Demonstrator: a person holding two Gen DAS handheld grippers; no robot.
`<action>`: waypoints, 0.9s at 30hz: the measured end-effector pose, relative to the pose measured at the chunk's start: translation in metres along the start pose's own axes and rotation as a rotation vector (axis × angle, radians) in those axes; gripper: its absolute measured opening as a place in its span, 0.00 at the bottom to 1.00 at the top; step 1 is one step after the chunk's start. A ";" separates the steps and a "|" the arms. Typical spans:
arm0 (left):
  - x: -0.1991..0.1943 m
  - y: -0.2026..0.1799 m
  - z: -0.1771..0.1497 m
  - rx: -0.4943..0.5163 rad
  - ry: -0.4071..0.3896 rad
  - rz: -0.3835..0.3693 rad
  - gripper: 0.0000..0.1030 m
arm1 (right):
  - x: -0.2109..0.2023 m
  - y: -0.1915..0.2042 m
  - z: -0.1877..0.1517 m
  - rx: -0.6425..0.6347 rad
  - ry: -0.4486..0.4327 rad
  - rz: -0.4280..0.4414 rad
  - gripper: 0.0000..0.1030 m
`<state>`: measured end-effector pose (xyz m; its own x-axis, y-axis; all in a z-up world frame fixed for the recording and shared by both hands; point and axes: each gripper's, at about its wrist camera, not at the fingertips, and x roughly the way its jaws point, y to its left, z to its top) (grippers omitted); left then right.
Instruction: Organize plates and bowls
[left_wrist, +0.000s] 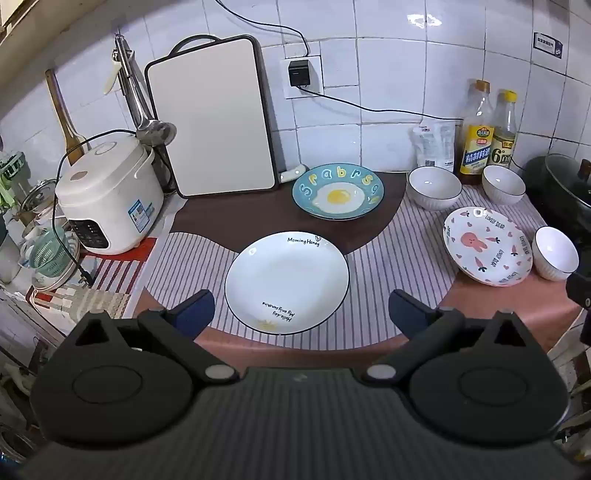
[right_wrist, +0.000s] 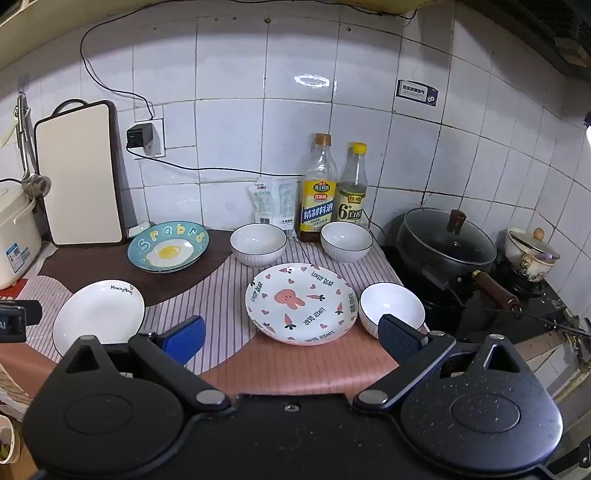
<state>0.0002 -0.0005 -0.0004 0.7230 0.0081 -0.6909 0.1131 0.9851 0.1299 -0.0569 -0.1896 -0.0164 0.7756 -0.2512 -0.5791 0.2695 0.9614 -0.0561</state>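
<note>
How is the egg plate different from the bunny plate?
The egg plate is blue with a fried egg and letters; the bunny plate is white with a pink bunny, carrots and hearts. The egg plate sits on the dark brown part of the mat near the cutting board; the bunny plate sits nearer, beside a white bowl. The egg plate seems to rest on another plate; the bunny plate lies alone. Both are round, empty and face up.

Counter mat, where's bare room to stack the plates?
Bare: the striped strip between the white plate and bunny plate, and the brown patch left of the egg plate. Crowded: the right end, where the three bowls ring the bunny plate.
</note>
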 end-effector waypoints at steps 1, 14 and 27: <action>0.000 0.000 0.000 -0.001 0.001 -0.002 0.99 | 0.000 0.000 0.000 -0.001 0.000 -0.001 0.98; -0.004 0.001 -0.003 -0.062 0.004 -0.064 0.97 | -0.010 0.002 0.000 -0.020 -0.022 -0.014 0.98; -0.002 -0.002 -0.013 -0.041 0.013 -0.088 0.97 | -0.010 0.000 -0.005 -0.026 -0.021 -0.025 0.98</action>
<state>-0.0104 -0.0006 -0.0079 0.7023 -0.0772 -0.7077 0.1478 0.9883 0.0389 -0.0676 -0.1866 -0.0149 0.7810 -0.2770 -0.5597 0.2742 0.9573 -0.0912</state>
